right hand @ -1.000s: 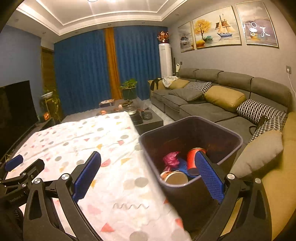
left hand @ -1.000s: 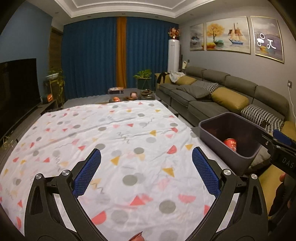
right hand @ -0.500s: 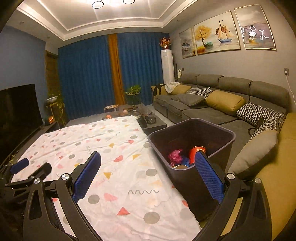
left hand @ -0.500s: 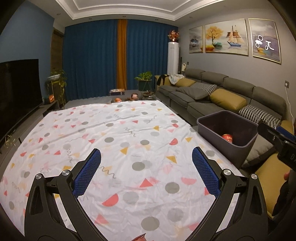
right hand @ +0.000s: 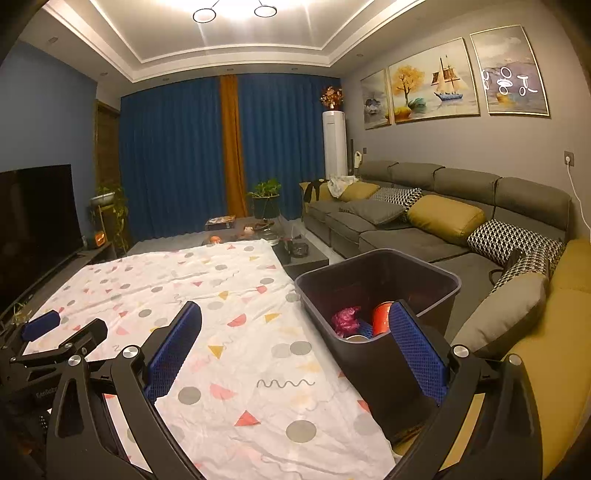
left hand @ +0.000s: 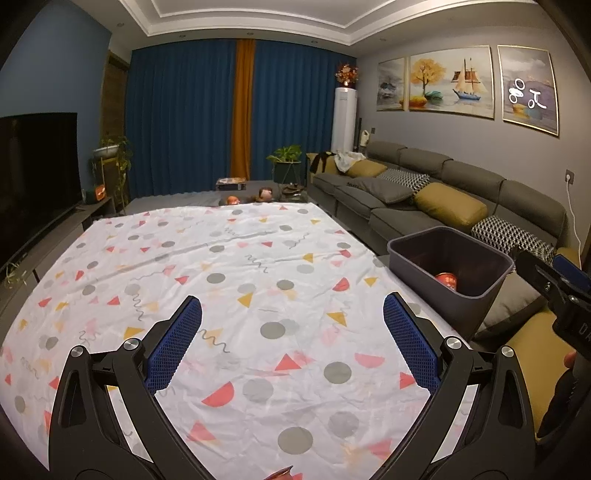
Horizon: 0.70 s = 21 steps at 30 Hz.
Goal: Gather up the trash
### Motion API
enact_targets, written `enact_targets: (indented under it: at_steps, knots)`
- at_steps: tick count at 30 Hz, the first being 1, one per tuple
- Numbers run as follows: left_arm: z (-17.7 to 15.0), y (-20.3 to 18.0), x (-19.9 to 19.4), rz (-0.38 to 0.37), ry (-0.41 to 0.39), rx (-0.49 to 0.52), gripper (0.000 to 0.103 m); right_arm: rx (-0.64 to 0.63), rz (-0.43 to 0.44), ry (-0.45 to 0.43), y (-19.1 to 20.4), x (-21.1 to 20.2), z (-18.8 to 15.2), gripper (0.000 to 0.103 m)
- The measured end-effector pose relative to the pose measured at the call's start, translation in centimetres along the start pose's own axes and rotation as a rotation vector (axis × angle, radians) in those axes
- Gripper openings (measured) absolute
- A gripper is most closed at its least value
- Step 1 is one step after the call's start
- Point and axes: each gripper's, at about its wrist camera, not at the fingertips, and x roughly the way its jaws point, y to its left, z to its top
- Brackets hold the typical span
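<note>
We saw the dark grey plastic trash bin at centre right of the right wrist view, standing at the right edge of the table beside the sofa. Inside it we counted a crumpled pink wrapper, a red can and a round metal lid, with something blue between them that we could not identify. In the left wrist view the same bin sat at middle right and only the red can showed.

The left gripper was spread wide and held nothing, above the white tablecloth printed with grey dots and coloured triangles. The right gripper was equally wide apart and empty, its right finger overlapping the bin's near wall in the frame.

Around these lay a long grey sectional sofa with mustard and patterned cushions, blue curtains with one orange panel, three framed paintings at upper right, a black television at left, and two ring ceiling lights.
</note>
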Motion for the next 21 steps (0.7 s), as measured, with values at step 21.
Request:
enact_targets:
  at_steps: [21]
  knots:
    - [0.30,-0.02,-0.41,-0.020,-0.003,-0.012,0.097,-0.012,0.006,-0.007,0.33,-0.41,0.06,0.097]
